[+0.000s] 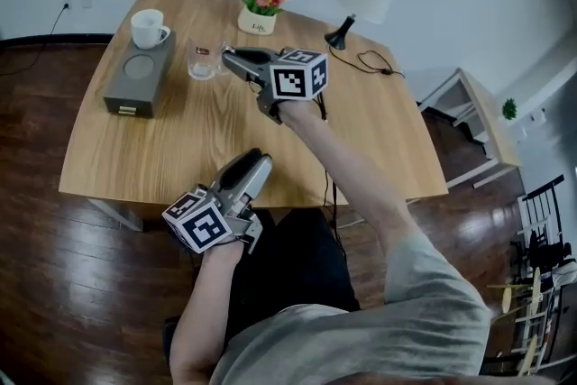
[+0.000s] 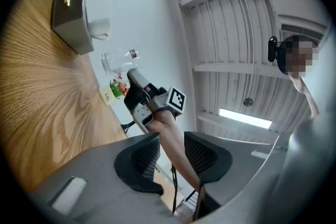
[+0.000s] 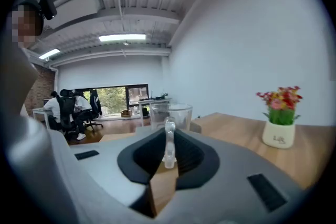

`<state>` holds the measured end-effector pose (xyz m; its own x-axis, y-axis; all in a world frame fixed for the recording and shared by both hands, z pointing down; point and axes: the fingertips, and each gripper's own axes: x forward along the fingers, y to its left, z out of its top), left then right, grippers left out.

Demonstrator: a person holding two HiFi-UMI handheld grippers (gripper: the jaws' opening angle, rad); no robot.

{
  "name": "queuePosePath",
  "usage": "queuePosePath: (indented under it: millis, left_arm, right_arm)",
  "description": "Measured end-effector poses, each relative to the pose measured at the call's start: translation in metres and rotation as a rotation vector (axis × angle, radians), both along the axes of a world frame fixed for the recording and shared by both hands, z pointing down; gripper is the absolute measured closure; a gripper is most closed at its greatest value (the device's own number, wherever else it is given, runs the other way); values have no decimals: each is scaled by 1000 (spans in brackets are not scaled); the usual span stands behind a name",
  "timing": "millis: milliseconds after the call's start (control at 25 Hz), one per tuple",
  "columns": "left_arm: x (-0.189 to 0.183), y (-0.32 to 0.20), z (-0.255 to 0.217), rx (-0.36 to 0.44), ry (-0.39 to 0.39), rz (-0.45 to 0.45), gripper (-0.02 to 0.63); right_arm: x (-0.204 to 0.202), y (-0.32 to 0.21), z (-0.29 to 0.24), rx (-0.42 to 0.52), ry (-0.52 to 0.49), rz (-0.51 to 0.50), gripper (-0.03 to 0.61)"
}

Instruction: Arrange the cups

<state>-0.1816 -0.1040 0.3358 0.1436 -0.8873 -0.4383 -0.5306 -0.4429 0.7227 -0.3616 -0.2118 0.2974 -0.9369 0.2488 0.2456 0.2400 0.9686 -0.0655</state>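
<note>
Glass cup (image 3: 170, 112): handle (image 3: 169, 136) clamped in our right tool (image 3: 168, 153), near the grey box (image 1: 140, 78) bearing a white mug (image 1: 149, 28); we need to keep it upright and set it down gently; left tool (image 2: 170, 157) apart, empty.

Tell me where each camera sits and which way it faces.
Head view: on the person's head, looking steeply down at the table; left tool, right tool and both arms show.
Left gripper view: on the left tool, facing across the table at the right tool; its open jaws show.
Right gripper view: on the right tool, facing the glass cup; jaws shut on its handle.
All three share the flower pot.
</note>
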Motion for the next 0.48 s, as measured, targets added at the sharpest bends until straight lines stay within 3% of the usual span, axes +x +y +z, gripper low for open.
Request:
queuePosePath:
  millis: [240, 480]
  left_arm:
    - [-34, 15, -7, 74, 93, -78, 472]
    - [-39, 22, -5, 74, 107, -82, 472]
  right_arm:
    - [-96, 63, 3, 10, -11, -98, 534]
    - [-129, 79, 24, 7, -14, -87, 535]
